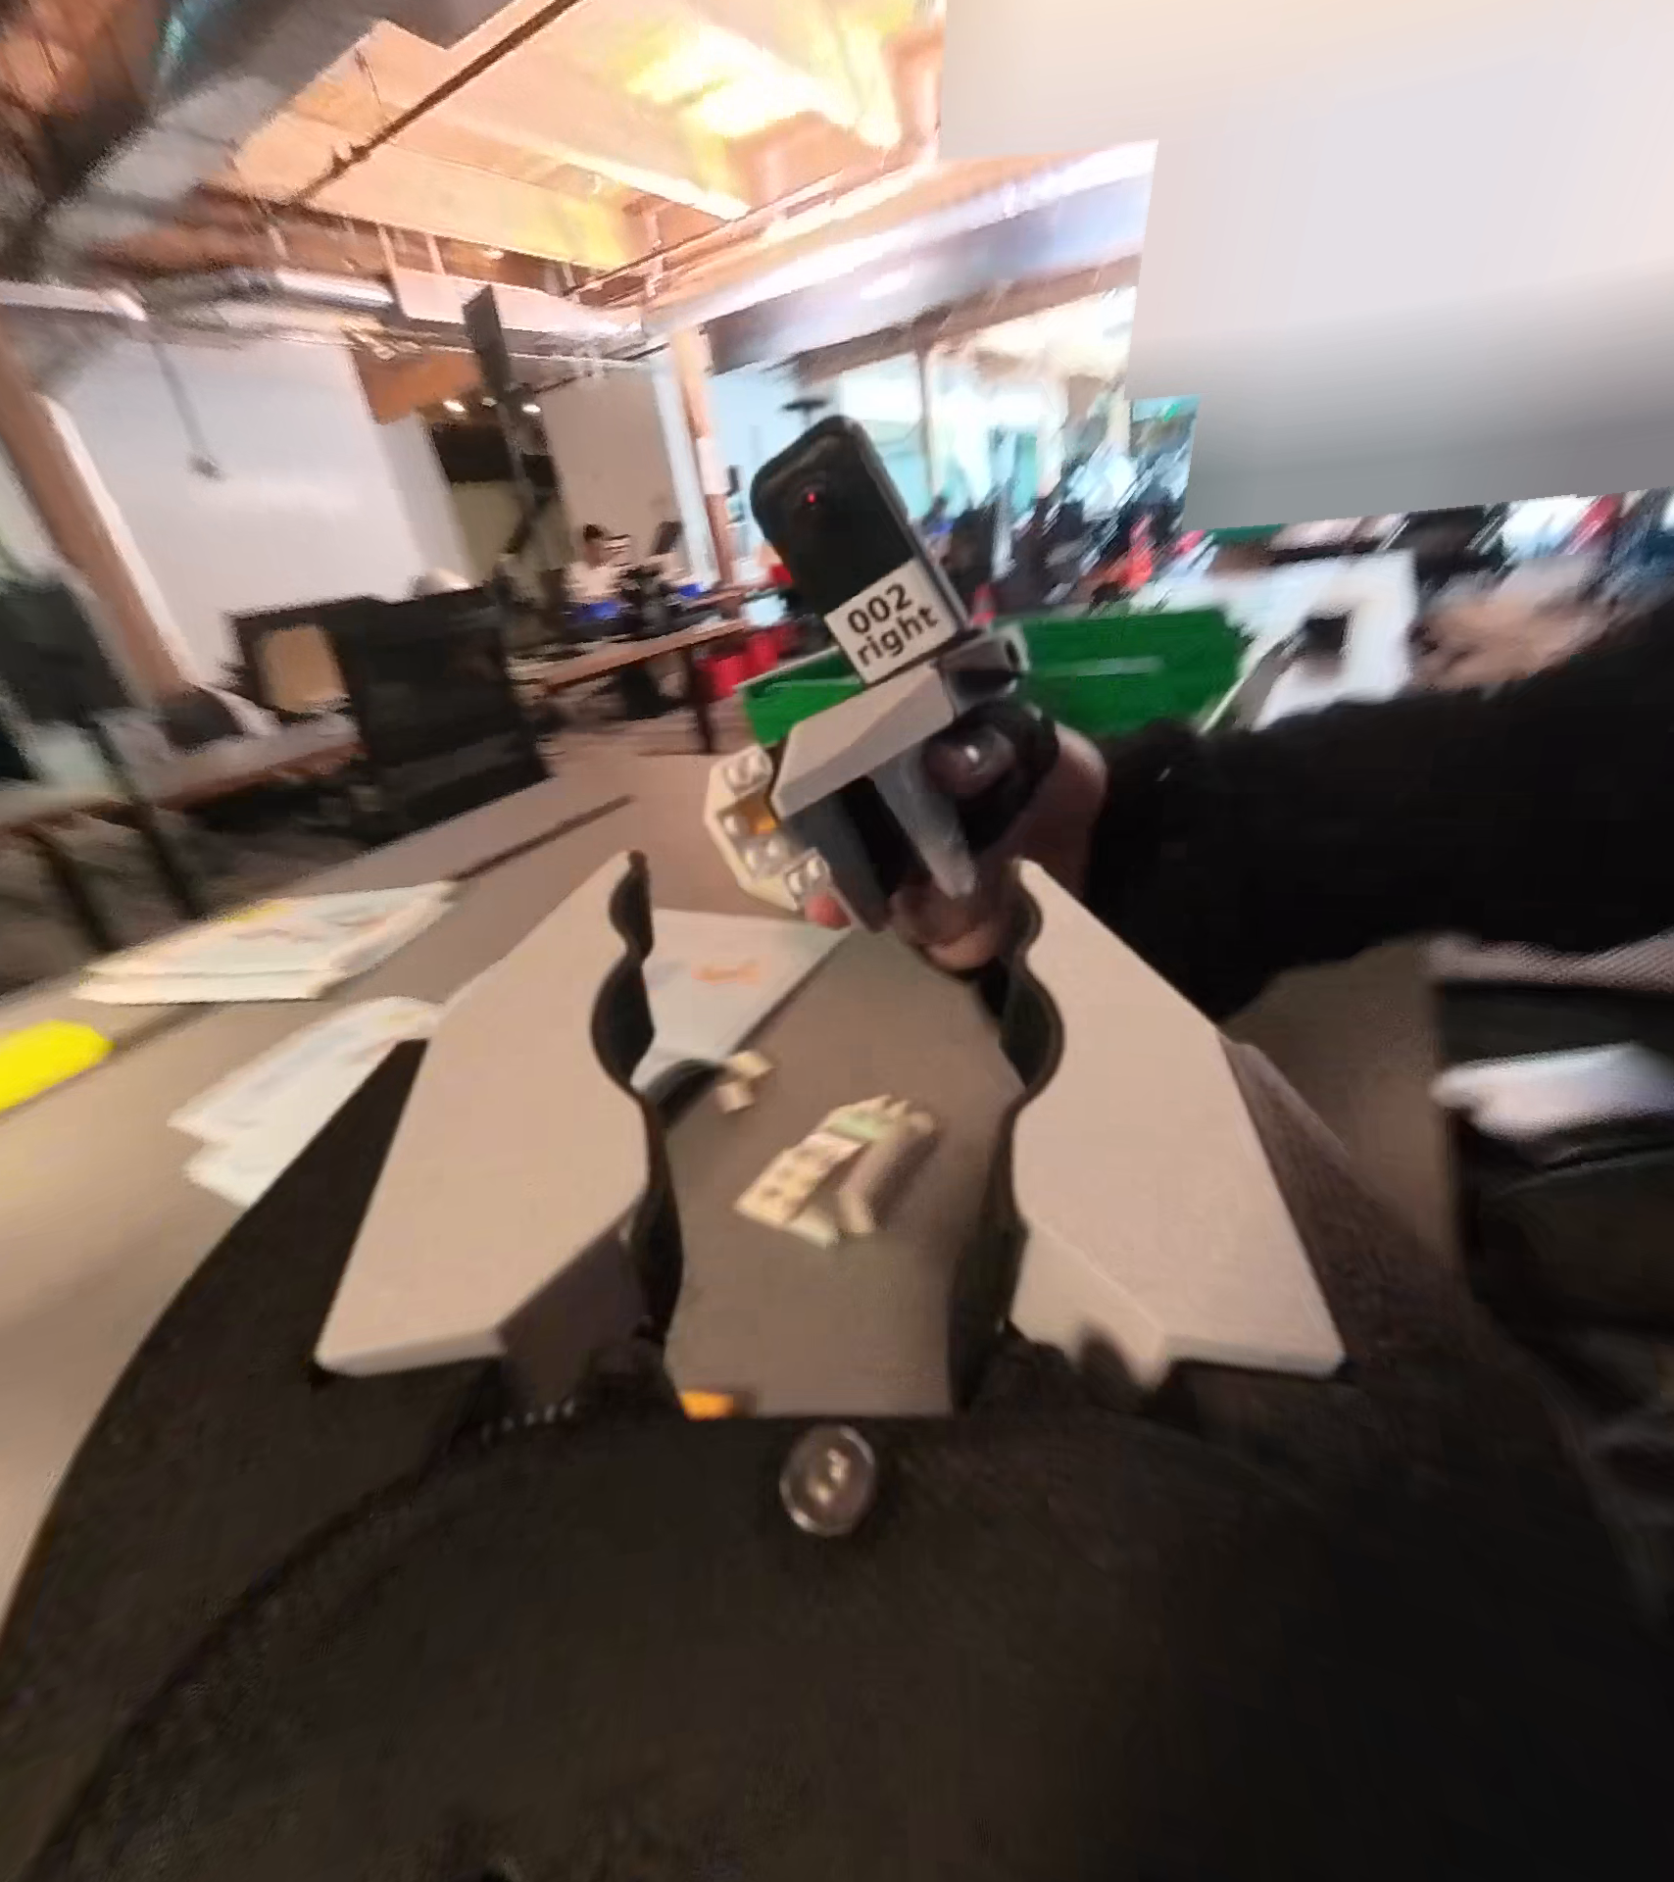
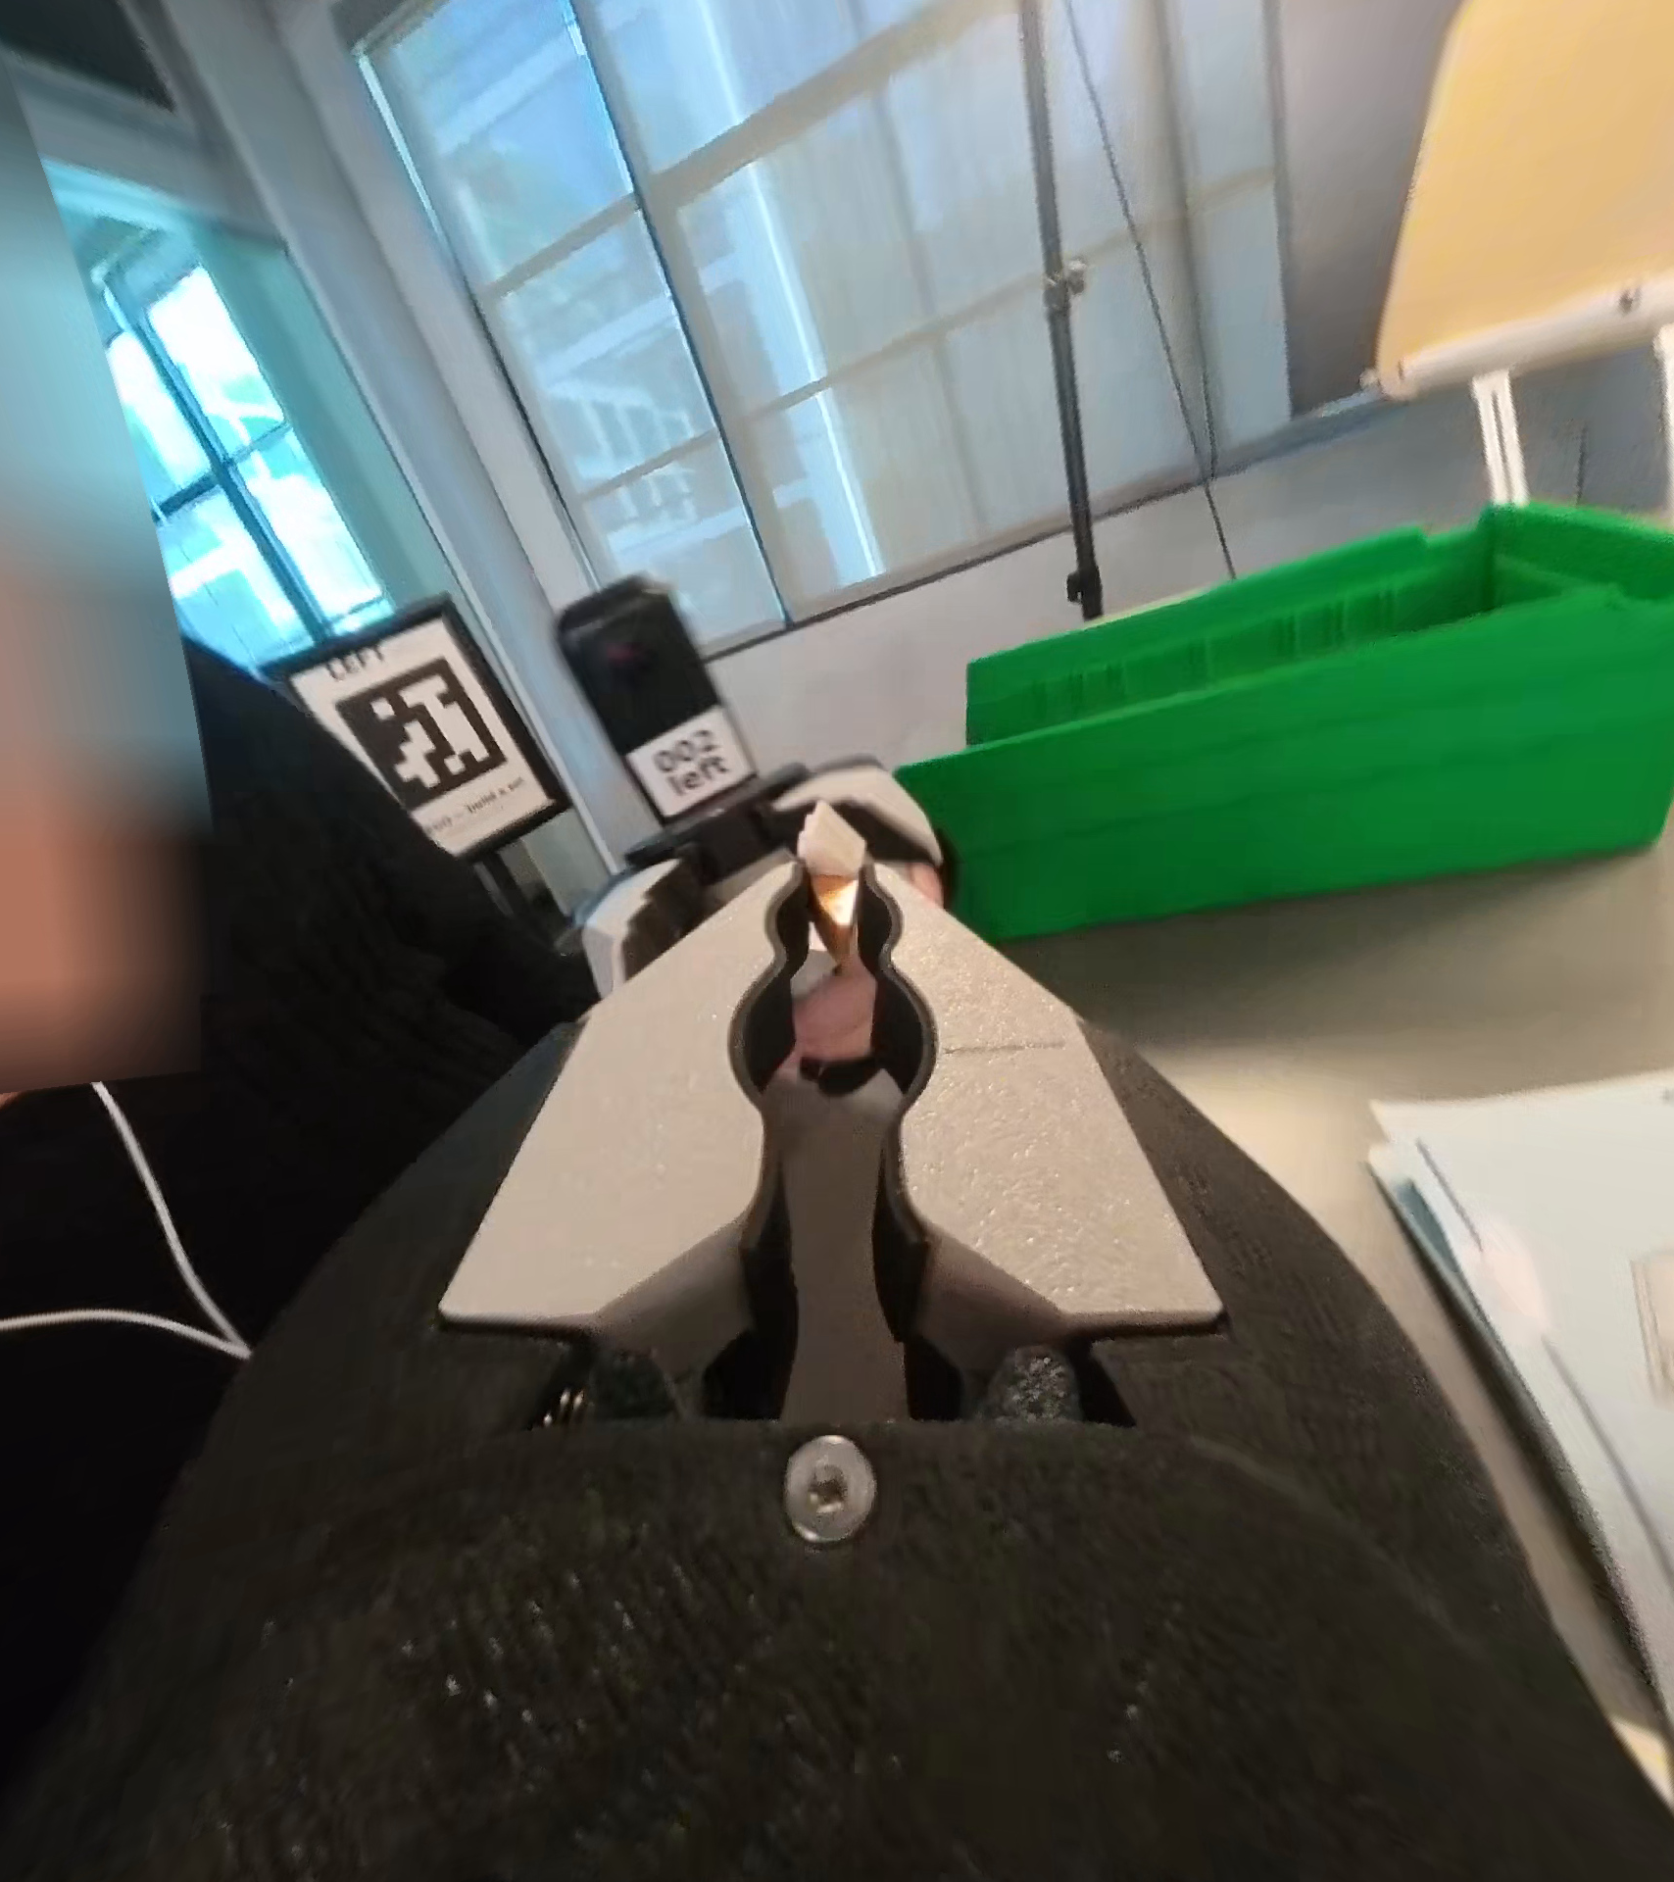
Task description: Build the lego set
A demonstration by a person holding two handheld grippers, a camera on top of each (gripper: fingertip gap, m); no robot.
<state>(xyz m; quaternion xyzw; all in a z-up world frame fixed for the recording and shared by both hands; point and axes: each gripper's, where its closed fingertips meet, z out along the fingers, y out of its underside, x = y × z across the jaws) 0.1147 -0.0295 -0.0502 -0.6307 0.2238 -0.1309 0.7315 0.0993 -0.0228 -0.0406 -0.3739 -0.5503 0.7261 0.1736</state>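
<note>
A small white lego sub-assembly is pinched at the tips of the right gripper, whose jaws are drawn in tight on it. It is held up off the table, probably so that it can be turned and checked, or carried across to the rest of the build. The left gripper is spread wide and holds nothing, seemingly kept free to take or steady a part.

Below and between the left gripper's fingers, a larger pale lego assembly lies on the table, with two loose small pieces just beyond it and instruction sheets off to its left. None of this is shown in the right wrist view, where only an edge of paper sheets and a green bin beyond the tips are seen. The held piece's studded face is shown only in the left view.
</note>
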